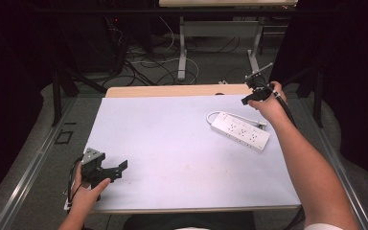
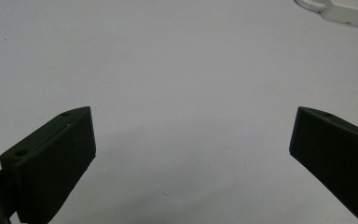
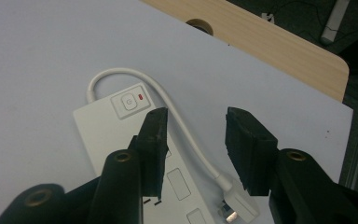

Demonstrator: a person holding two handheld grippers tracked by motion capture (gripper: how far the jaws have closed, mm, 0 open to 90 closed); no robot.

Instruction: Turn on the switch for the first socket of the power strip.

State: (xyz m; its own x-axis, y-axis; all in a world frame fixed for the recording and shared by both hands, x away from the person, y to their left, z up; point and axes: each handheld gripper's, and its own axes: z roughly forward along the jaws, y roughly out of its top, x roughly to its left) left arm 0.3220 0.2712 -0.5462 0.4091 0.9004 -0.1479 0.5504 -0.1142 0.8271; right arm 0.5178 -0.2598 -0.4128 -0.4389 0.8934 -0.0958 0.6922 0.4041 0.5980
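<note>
Resting left gripper [image 1: 120, 168]: jaws spread wide, empty, low over white sheet [image 1: 172, 153].
Power strip [image 1: 240, 131]: flat on sheet, right of centre, cord [image 3: 177, 119] looped alongside.
Right gripper [image 3: 193, 140]: jaws parted, empty, above strip.

I see a sheet [image 1: 182, 148] spread over most of the desk [image 1: 172, 90], whose bare far edge runs behind it; on the sheet's right half, toward the far side, a power strip [image 1: 240, 131] lies at a slant, its cable [image 3: 168, 102] looping from one end and running back along its side to a plug [image 3: 235, 210] resting against the strip; the right gripper [image 1: 256, 93] hangs just beyond the strip's far end, near the desk's far right corner; the left gripper [image 1: 106, 171] sits at the near left corner, over the sheet's edge, well apart from the strip; beyond the desk, cables lie on the floor around another table's legs [image 1: 183, 48].
</note>
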